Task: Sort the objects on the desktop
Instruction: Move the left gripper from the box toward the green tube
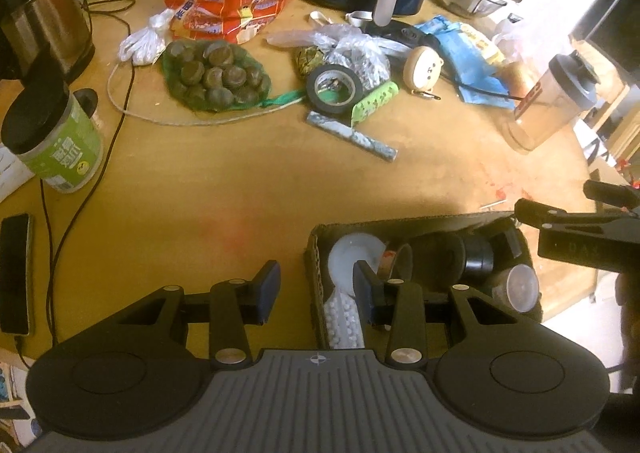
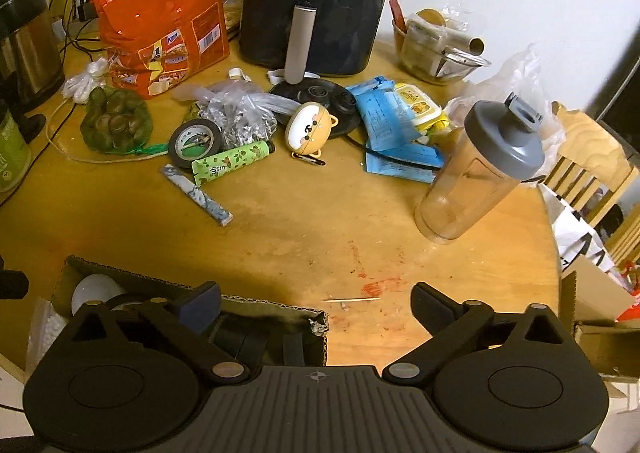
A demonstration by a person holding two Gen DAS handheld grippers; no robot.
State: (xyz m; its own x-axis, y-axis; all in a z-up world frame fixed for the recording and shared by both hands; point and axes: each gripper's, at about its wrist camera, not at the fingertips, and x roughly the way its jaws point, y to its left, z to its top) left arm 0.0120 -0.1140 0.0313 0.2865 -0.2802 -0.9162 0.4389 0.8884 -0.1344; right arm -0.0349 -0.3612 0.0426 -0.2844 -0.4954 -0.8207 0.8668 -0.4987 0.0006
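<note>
Cardboard box (image 1: pixel 316 253) at the table's near edge already holds a white lid, dark tape rolls and a small cup. My left gripper (image 1: pixel 316 289) and right gripper (image 2: pixel 316 303) hang wide, empty. Tape roll (image 2: pixel 195 142), green tube (image 2: pixel 232 163), shaker bottle (image 2: pixel 476 173) not yet sorted.

Warm, dim indoor light on table (image 1: pixel 224 181). Strong fisheye bend toward edges, corners vignetted. Blown-out white glare far right in left wrist view, near shaker bottle (image 1: pixel 548 101). Broad dark shadow across near tabletop, over cardboard box (image 2: pixel 280 311). Soft focus, colour noise throughout; glints on orange bag (image 2: pixel 160 17).
</note>
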